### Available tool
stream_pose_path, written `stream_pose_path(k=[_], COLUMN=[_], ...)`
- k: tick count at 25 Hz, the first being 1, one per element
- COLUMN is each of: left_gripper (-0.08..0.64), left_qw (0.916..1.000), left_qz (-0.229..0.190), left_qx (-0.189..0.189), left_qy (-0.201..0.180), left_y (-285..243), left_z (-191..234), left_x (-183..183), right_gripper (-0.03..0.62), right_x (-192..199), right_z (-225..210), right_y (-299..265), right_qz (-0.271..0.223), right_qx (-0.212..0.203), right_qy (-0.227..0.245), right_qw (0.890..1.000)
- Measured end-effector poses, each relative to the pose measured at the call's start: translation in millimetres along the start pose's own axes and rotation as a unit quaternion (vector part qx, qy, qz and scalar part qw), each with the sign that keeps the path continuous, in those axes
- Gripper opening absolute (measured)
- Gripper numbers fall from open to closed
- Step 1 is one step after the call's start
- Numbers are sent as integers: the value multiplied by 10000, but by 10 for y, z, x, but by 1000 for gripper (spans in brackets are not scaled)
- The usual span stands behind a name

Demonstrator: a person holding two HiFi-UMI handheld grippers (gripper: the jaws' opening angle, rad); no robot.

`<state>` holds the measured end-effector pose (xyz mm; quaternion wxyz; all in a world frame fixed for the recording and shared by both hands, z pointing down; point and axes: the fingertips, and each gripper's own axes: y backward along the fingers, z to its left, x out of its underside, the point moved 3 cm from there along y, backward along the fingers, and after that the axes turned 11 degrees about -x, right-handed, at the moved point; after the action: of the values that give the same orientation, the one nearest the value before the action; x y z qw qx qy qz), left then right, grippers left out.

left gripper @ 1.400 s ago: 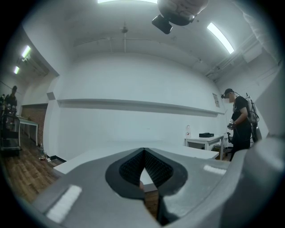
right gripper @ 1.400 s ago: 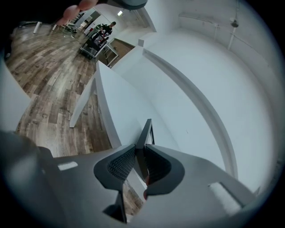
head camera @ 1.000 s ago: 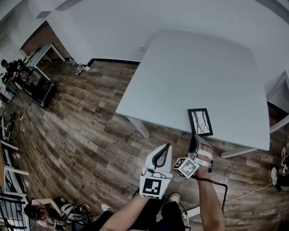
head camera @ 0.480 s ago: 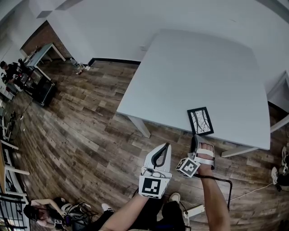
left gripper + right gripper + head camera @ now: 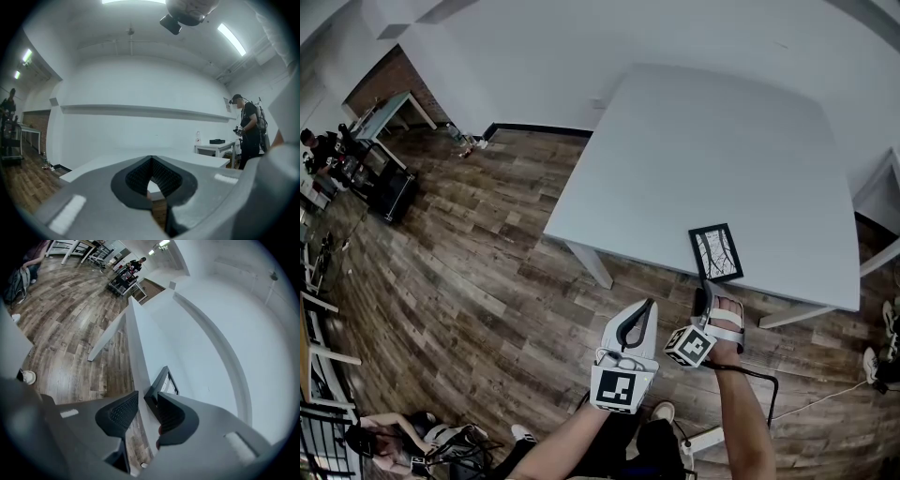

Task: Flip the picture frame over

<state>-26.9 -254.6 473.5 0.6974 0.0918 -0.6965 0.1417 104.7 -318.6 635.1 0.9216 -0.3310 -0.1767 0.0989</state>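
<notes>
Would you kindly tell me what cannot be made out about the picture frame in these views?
1. Back of the picture frame: it lies against the table in the head view.
2. Its printed image: too small in the head view; steeply foreshortened in the right gripper view, near end partly behind the open right gripper.
3. Left gripper view: frame not seen; the shut left gripper fills the lower field.

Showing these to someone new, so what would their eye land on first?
The black picture frame lying face up near the front edge of the white table. Next, the right gripper just short of the frame, jaws apart, and the left gripper beside it over the wood floor, jaws shut.
</notes>
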Motion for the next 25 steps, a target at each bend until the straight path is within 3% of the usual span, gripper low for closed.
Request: stream_pose_path(k=[6, 11, 14, 18, 23, 25], left_gripper=[2, 2, 2, 2, 2, 2], left_qw=[10000, 9999, 9999, 9994, 9991, 9989], left_qz=[-32, -146, -142, -334, -396, -441], left_qx=[-25, -18, -31, -44, -82, -96], left_qy=[26, 48, 70, 58, 150, 139], left_y=[4, -20, -39, -60, -67, -67], left_z=[26, 17, 9, 3, -18, -18], left_x=[-53, -100, -128, -196, -257, -304], right_gripper=[150, 120, 119, 112, 102, 98], right_x=[-37, -79, -70, -17, 60, 81], right_z=[-84, -274, -402, -617, -859, -926], right_y=[128, 367, 522, 778, 1099, 1219], right_qz=[-329, -950, -1372, -1931, -2483, -2593], right_qx=[-51, -53, -236, -310, -149, -78], right_qy=[-562, -1598, -2397, -3485, -4172, -4290], right_qw=[9979, 9826, 9608, 9167, 8741, 8653])
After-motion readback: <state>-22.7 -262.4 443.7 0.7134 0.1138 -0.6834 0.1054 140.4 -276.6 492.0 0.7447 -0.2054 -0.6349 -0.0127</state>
